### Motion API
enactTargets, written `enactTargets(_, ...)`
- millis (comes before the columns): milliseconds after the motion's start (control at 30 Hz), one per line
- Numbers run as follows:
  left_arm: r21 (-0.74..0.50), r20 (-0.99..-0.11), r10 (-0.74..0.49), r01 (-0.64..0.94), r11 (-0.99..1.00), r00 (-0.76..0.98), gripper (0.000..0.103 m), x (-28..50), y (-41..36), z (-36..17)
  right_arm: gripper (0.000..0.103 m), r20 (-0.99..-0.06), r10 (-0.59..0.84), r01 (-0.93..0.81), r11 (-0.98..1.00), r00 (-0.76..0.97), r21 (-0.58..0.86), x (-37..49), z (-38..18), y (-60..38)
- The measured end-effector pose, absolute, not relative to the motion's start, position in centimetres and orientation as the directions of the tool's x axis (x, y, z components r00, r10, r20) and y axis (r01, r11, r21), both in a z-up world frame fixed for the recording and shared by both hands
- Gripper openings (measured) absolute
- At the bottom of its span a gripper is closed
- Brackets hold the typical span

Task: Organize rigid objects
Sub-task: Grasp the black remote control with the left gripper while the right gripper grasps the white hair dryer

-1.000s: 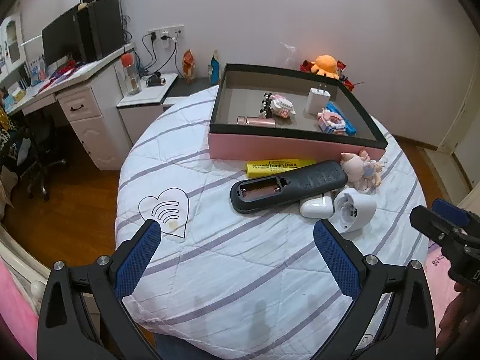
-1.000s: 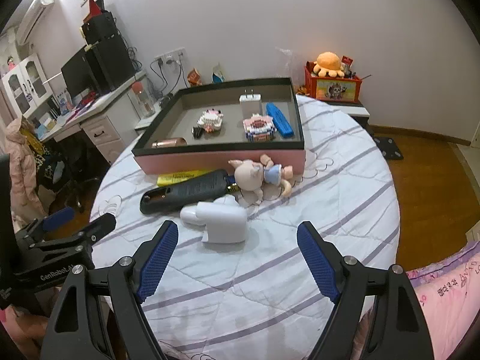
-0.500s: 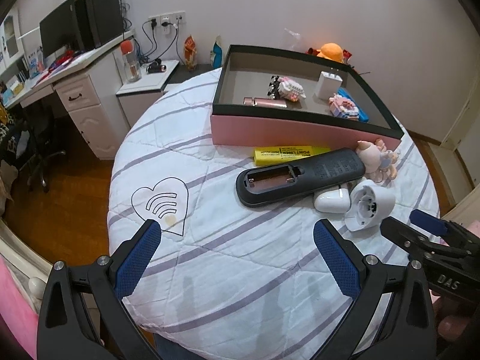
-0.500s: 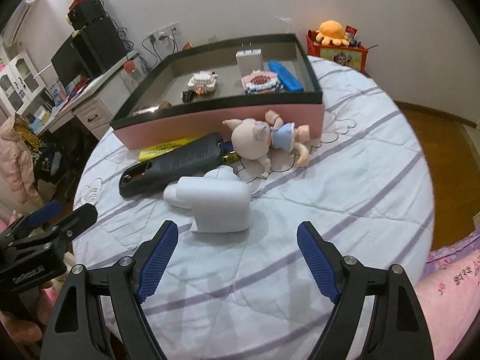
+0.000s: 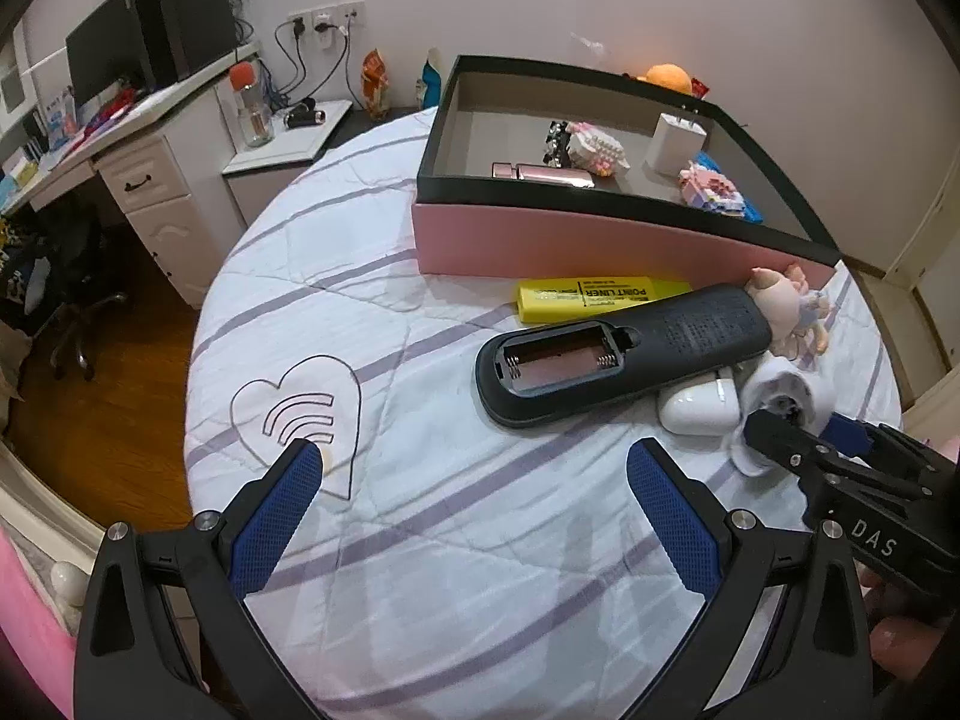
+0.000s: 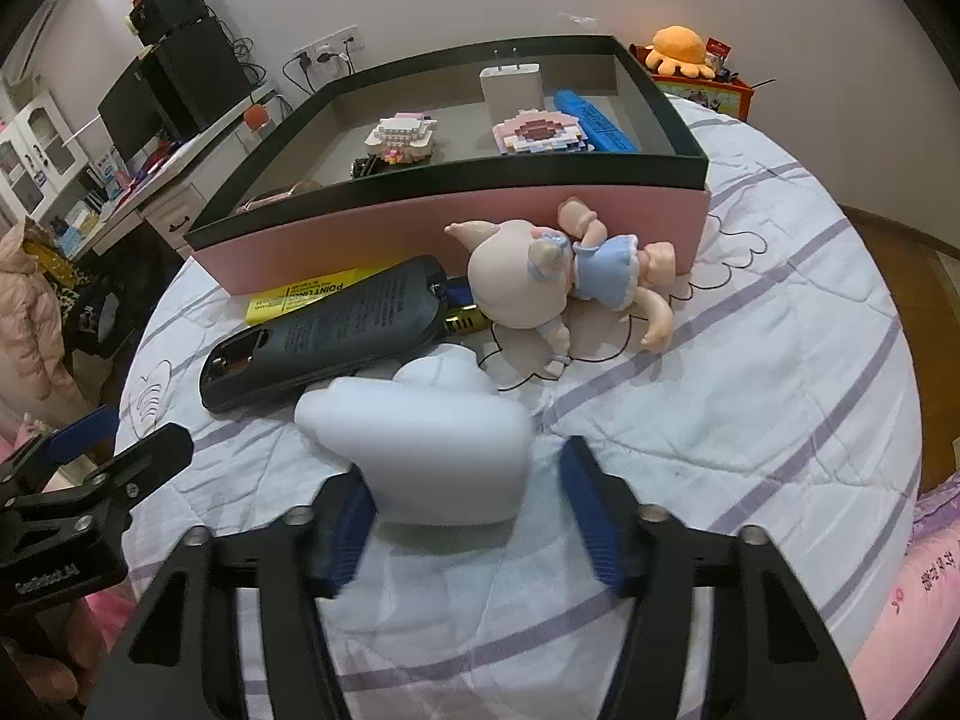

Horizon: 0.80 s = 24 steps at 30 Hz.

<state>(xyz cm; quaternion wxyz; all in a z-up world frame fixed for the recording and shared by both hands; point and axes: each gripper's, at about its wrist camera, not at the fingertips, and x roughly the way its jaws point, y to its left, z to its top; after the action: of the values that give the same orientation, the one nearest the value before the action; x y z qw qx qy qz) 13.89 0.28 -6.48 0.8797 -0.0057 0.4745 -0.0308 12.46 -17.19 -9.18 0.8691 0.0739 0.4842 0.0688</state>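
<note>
Right tongs (image 6: 462, 516) have just been closing around my white plug adapter (image 6: 432, 456), right pad apart; left tongs (image 5: 474, 510) wide, empty.

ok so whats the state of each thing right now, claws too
box: open, partly filled
remote: face down, battery cover off, bay empty
doll: lying against the box
white plug: on the table, between the right claw's pads
right claw: just been closing round the plug, right pad not yet touching
left claw: open, empty
</note>
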Motion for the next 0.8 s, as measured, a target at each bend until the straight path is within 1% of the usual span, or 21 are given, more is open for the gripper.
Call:
enactTargets(67,-0.035,-0.834,-0.062,0.060,0.998,0.549,0.103,14.2,0.2,-6.6,0.044,-0.831,0.196,-0.056,0.979,0.521,0.196,12.6,-9.2,-17.2)
enactTargets(400,0.012,-0.829,-0.124,0.238,0.971,0.546,0.103,17.4,-2.2,-7.6,0.044,-0.835,0.204,-0.070,0.978,0.510,0.196,12.8,-9.1,-17.2)
enactTargets(467,-0.009,-0.829,-0.166,0.284,0.959,0.534,0.103,18.0,-2.7,-7.9,0.044,-0.837,0.202,-0.069,0.978,0.509,0.194,12.9,-9.1,-17.2)
enactTargets(533,-0.004,-0.833,-0.175,0.310,0.951,0.525,0.102,18.5,-3.3,-8.3,0.044,-0.838,0.200,-0.068,0.979,0.508,0.192,13.0,-9.0,-17.2)
enactTargets(567,0.000,-0.835,-0.178,0.324,0.946,0.521,0.099,18.7,-3.5,-8.7,0.044,-0.838,0.199,-0.068,0.979,0.508,0.192,13.1,-9.0,-17.2)
enactTargets(600,-0.010,-0.843,-0.192,0.342,0.940,0.502,0.090,19.0,-3.7,-9.1,0.044,-0.838,0.199,-0.067,0.979,0.508,0.192,13.1,-9.0,-17.2)
enactTargets(667,-0.016,-0.842,-0.203,0.352,0.936,0.501,0.087,19.2,-3.8,-9.3,0.044,-0.839,0.198,-0.066,0.979,0.507,0.191,13.2,-9.0,-17.3)
enactTargets(700,-0.021,-0.838,-0.216,0.366,0.930,0.501,0.082,19.1,-3.8,-9.2,0.044,-0.839,0.198,-0.066,0.979,0.506,0.191,13.2,-9.0,-17.3)
enactTargets(733,-0.022,-0.836,-0.221,0.372,0.928,0.502,0.080,19.1,-3.8,-9.1,0.044,-0.840,0.197,-0.065,0.979,0.506,0.191,13.2,-9.0,-17.3)
enactTargets(800,-0.040,-0.834,-0.234,0.369,0.929,0.500,0.069,19.2,-3.5,-8.9,0.044,-0.840,0.197,-0.061,0.979,0.506,0.193,13.2,-9.0,-17.4)
